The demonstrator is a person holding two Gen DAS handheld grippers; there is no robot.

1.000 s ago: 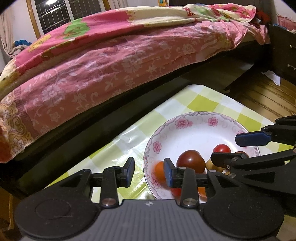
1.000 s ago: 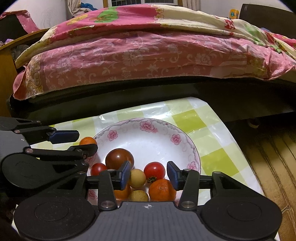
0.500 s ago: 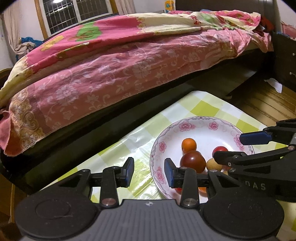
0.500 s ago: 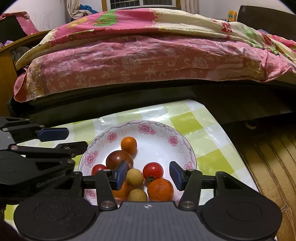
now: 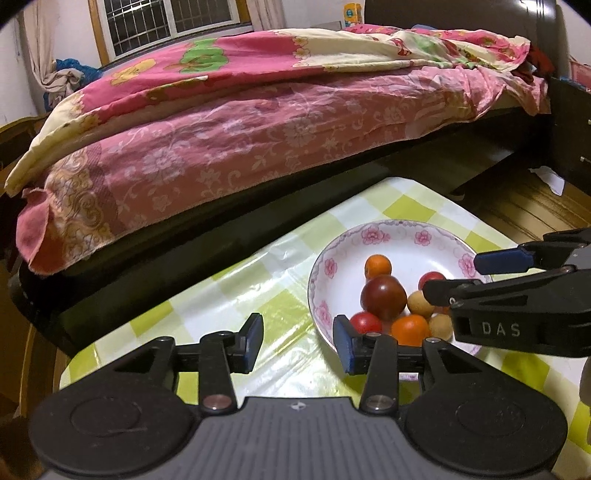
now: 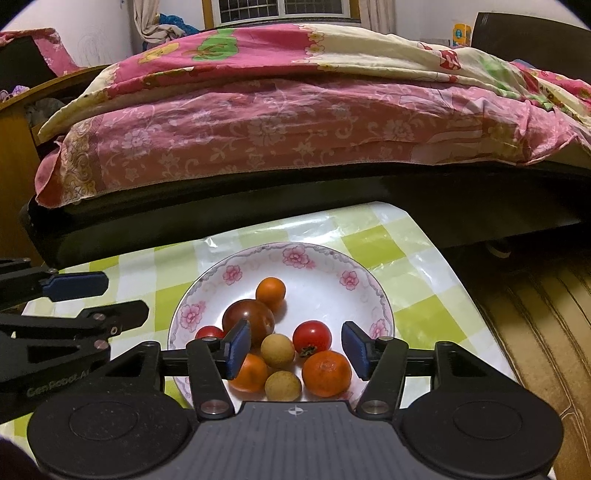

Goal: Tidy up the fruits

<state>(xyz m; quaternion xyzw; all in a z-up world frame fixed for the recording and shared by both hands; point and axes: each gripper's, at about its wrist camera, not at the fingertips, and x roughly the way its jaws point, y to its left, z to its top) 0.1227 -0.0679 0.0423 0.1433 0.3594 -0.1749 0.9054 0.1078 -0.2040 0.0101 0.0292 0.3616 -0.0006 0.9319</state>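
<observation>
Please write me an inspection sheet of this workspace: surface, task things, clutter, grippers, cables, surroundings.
Surface: table with green-and-white checked cloth under glossy plastic.
Job's things: floral bowl holding eight fruits: a dark red tomato, two small red tomatoes, three orange fruits, two small tan fruits.
Clutter: nothing seen on the cloth outside the bowl.
Grippers: left gripper open, empty, beside the bowl's left rim; right gripper open, empty, over the bowl's near side.
Cables: nothing seen.
Surroundings: bed with pink floral quilt behind the table; barred window; wooden floor on the right.
</observation>
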